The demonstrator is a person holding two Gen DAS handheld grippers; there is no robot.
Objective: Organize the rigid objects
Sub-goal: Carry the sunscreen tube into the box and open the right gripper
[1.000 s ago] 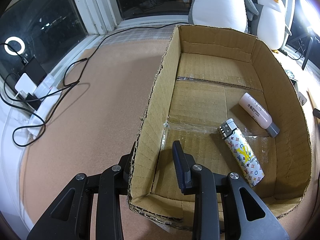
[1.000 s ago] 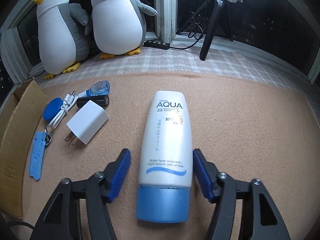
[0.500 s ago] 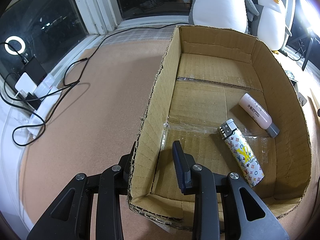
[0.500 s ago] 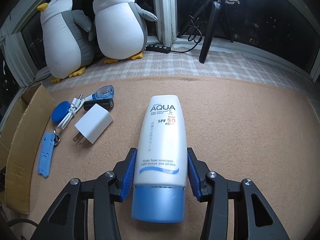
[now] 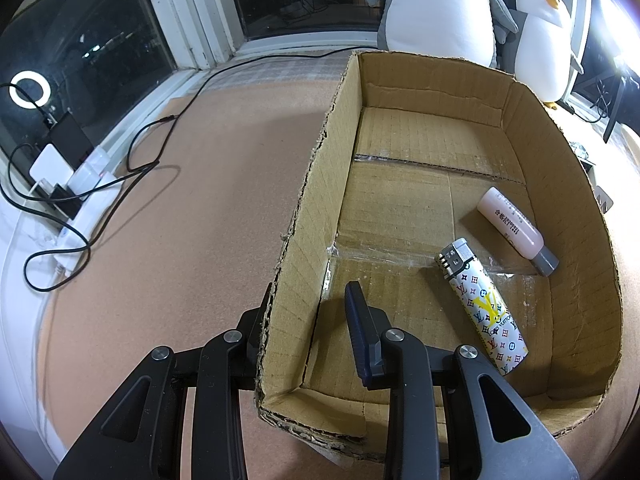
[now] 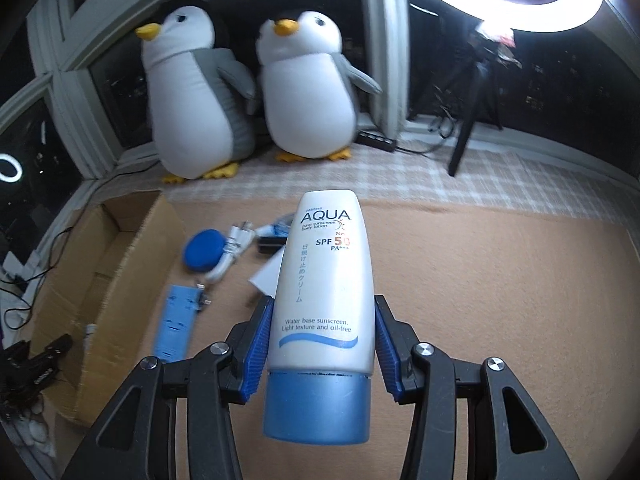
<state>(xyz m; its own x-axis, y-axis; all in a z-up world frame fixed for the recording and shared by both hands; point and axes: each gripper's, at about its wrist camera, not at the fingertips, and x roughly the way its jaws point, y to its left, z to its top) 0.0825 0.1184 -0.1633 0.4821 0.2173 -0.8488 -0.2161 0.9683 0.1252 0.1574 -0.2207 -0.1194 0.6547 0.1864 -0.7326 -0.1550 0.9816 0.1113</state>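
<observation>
My right gripper (image 6: 322, 332) is shut on a white AQUA sunscreen tube (image 6: 326, 272) with a blue cap and holds it lifted above the tan mat. My left gripper (image 5: 308, 312) is open and straddles the left wall of the cardboard box (image 5: 308, 208), one finger outside, one inside. In the box lie a patterned white lighter (image 5: 482, 308) and a pink bottle (image 5: 516, 230) with a grey cap. The box also shows at the left of the right wrist view (image 6: 100, 264).
On the mat left of the tube lie a blue round case (image 6: 202, 250), a white cable (image 6: 234, 248), a blue flat tool (image 6: 176, 320) and a white charger (image 6: 268, 276), partly hidden. Two plush penguins (image 6: 308, 88) and a tripod (image 6: 472, 120) stand behind. Cables and chargers (image 5: 60, 176) lie left of the box.
My right gripper closed on the sunscreen tube and lifted it off the mat, tilting the view upward. The left gripper has stayed at the box wall.
</observation>
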